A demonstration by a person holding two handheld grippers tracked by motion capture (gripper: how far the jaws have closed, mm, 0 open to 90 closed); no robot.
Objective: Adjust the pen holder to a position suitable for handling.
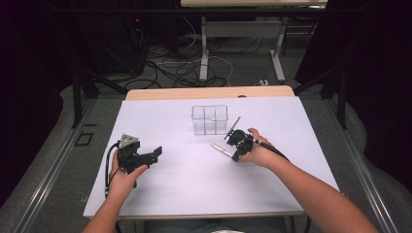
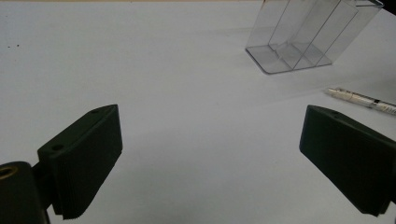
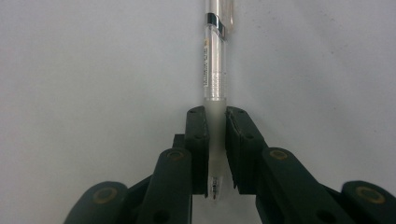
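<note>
Black jaws of the right gripper (image 3: 215, 154) clamp the frosted grip end of a clear pen (image 3: 215, 70), seen close in the right gripper view. From above, a second pen (image 1: 221, 150) lies on the white table (image 1: 194, 194) beside that gripper, near a clear divided box (image 1: 210, 120). At left, the left gripper (image 2: 210, 158) hovers with jaws spread wide, holding nothing.

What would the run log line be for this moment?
left claw: open, over bare table | right claw: shut on pen | organizer: clear, upright | second pen: beside organizer
</note>
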